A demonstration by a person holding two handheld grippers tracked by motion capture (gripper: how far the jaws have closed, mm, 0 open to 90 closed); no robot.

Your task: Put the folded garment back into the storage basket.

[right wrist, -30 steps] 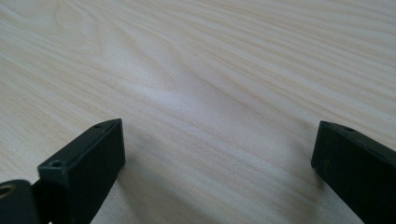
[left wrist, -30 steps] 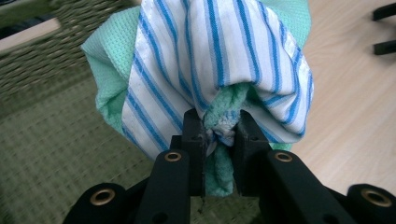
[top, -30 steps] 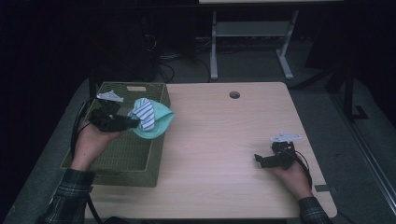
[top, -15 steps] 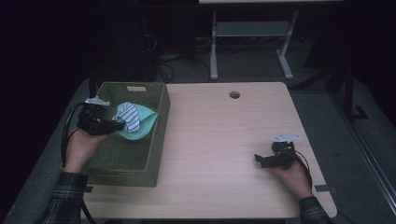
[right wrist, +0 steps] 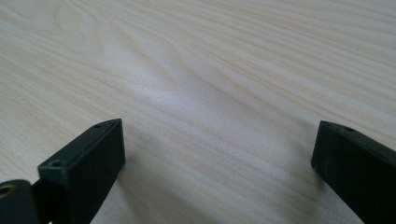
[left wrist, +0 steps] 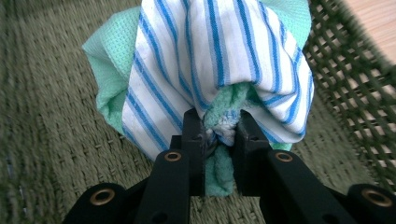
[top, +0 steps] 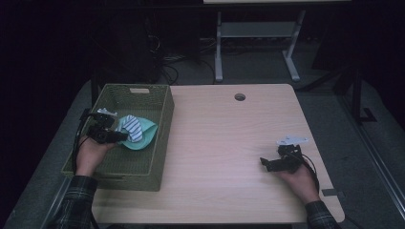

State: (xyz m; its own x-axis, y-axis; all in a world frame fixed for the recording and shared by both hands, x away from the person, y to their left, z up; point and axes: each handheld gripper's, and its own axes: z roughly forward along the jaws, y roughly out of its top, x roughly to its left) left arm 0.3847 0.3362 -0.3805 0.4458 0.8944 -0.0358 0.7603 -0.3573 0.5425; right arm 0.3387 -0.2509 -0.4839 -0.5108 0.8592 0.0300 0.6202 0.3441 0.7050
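Over the green basket (top: 160, 138) at the counter's (top: 229, 143) left, the left hand-held gripper (top: 119, 137) grips bundled cloths (left wrist: 219, 70), not yet released; the right hand-held gripper (top: 264, 163) rests open.

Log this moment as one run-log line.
left gripper: shut on cloth bundle, low inside green wicker basket | right gripper: open, nothing between the jaws, over wooden table

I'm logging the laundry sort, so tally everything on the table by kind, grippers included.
Cloths, bunched together in the left gripper: 2, a blue-striped white cloth and a mint green cloth
Woven green basket: 1
Grippers: 2, counting the right gripper, open over bare wood
Total: 5
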